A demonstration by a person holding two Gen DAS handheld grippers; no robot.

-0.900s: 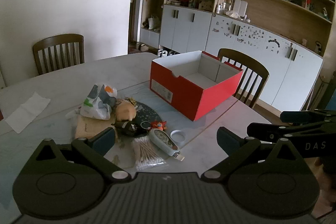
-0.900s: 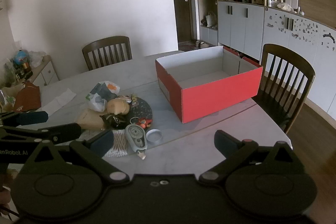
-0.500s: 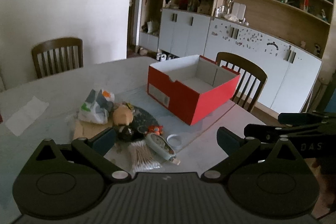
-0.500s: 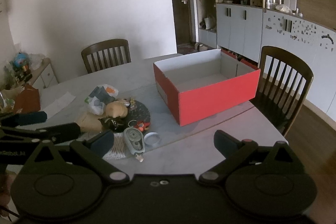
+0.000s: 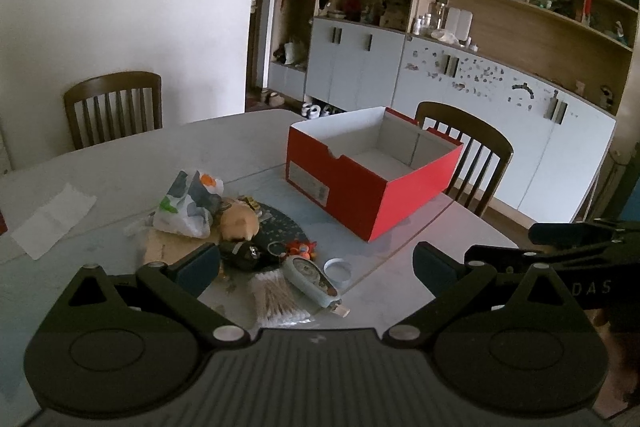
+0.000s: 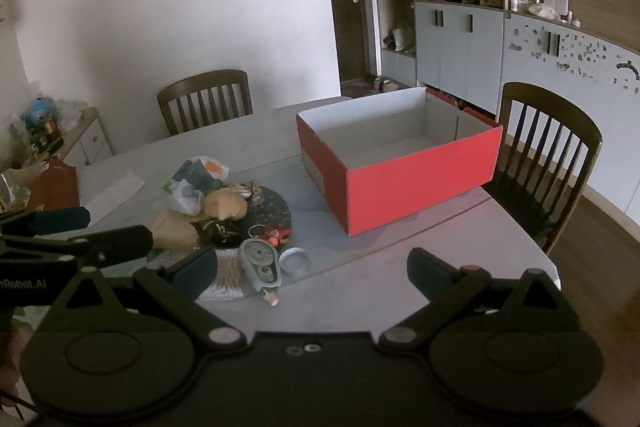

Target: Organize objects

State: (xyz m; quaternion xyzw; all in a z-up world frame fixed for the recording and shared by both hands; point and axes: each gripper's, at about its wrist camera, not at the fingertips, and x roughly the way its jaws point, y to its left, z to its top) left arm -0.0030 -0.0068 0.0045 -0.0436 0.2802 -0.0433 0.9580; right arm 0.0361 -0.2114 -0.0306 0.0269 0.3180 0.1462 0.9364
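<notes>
- Hovering above the near edge of the tabletop [image 5: 120,163], the left gripper [image 5: 316,263] has its fingers [image 5: 198,267] spread wide apart with nothing between them.
- Beside it, the right gripper [image 6: 312,267] hangs at the same edge, its fingers [image 6: 430,273] likewise wide apart and holding nothing; in the left wrist view it shows at the right edge [image 5: 568,247].
- Left of centre on the tabletop lies a loose pile of small things, well apart from both grippers' fingers.
- Nearest in the pile are a bundle of cotton swabs [image 5: 276,297], a pale green correction tape dispenser [image 5: 310,277] and a white tape ring [image 5: 337,269], the ring just right of the dispenser.
- Behind them sit a black pouch [image 5: 242,253], a small orange-red trinket [image 5: 302,248], a tan round bun-like object [image 5: 238,221] and a crumpled plastic bag [image 5: 188,205], partly on a dark round mat [image 5: 280,227].
- A flat brown paper piece [image 5: 168,247] lies under the bag's near side.
- Right of the pile and farther back stands a red cardboard box [image 5: 372,203], open at the top and bare white inside.
- A folded white paper [image 5: 54,221] lies far left on the tabletop.
- Two dark wooden chairs stand at the far side: one on the left [image 5: 114,109], one behind the box [image 5: 476,147].
</notes>
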